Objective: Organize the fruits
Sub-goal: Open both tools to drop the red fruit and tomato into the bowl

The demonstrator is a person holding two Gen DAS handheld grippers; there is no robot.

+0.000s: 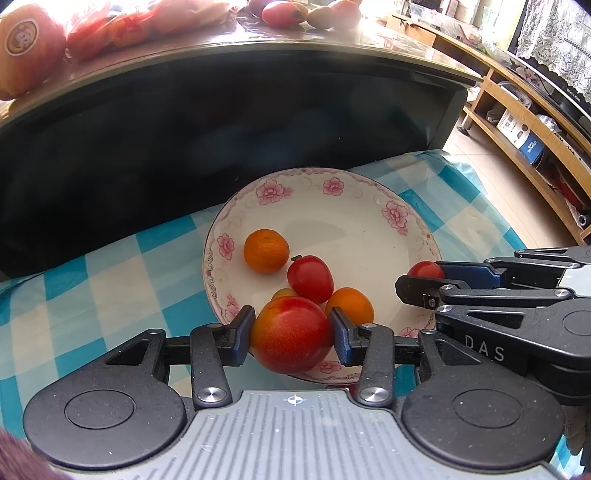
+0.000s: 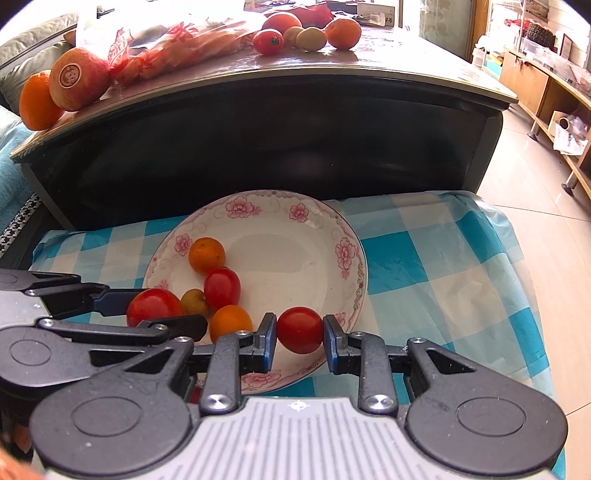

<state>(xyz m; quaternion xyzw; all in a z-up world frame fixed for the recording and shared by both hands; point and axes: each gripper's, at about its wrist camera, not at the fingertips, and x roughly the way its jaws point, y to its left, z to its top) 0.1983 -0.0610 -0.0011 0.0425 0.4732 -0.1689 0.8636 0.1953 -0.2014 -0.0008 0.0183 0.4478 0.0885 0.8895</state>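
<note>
A white plate with pink flowers [image 1: 369,221] [image 2: 295,243] sits on a blue checked cloth. It holds two small oranges [image 1: 266,251] [image 1: 351,304], a red tomato [image 1: 310,278] and a small yellowish fruit [image 2: 194,301]. My left gripper [image 1: 291,334] is shut on a red-yellow plum [image 1: 291,334] over the plate's near rim; it shows in the right wrist view [image 2: 153,306]. My right gripper [image 2: 299,334] is shut on a red tomato [image 2: 299,334] over the plate's near right edge; it shows in the left wrist view [image 1: 426,270].
A dark coffee table [image 2: 258,147] stands just behind the plate. On its top lie more fruit [image 2: 306,35], a stickered apple [image 2: 77,79], an orange [image 2: 37,101] and plastic bags [image 2: 166,44]. Wooden shelving [image 1: 535,122] runs along the right over tiled floor.
</note>
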